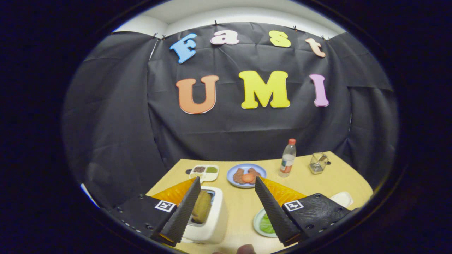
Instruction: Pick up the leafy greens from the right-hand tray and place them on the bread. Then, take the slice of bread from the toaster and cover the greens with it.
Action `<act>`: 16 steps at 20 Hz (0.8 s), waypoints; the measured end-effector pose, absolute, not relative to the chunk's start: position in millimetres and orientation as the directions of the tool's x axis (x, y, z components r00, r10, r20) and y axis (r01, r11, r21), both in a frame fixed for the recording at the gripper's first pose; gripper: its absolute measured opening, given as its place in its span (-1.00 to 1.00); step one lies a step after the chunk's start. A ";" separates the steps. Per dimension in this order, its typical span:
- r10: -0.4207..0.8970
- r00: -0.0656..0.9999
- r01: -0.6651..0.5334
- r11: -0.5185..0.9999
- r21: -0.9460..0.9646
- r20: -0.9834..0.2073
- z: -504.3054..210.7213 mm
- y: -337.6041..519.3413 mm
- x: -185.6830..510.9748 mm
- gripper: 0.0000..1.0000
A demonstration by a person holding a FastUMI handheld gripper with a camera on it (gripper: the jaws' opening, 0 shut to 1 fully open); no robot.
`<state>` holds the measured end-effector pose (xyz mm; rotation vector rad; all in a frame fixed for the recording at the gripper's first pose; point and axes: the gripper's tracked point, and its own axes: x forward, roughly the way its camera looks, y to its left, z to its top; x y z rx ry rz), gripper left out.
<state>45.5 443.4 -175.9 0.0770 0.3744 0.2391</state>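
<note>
A: Where were the leafy greens [267, 225]?

B: On a small white tray [257, 219], low beside the inner edge of one finger and partly hidden by it. Taking the toaster [211, 218] as landmark, the greens lay across a bare strip of the table [339, 178] from it, on the other finger's side.

A: And the bread?

B: One slice [202, 206] stood upright in the toaster's slot, probably kept there so it could be lifted straight out later. I couldn't make out the slice meant to take the greens.

A: What was the gripper [226, 208] at?

B: Its fingers were spread wide with nothing between them but table. It looked held high and back, I'd judge to take in the whole layout before going for the greens.

A: Farther out?

B: Beyond the toaster sat a divided dish [204, 172]; beside that a blue plate [233, 174] of food, then a bottle [288, 157] and a glass jar [318, 163].
</note>
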 end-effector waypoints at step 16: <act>0.162 0.839 -0.135 0.987 0.090 -0.519 -277.6 505.1 68.2 -0.02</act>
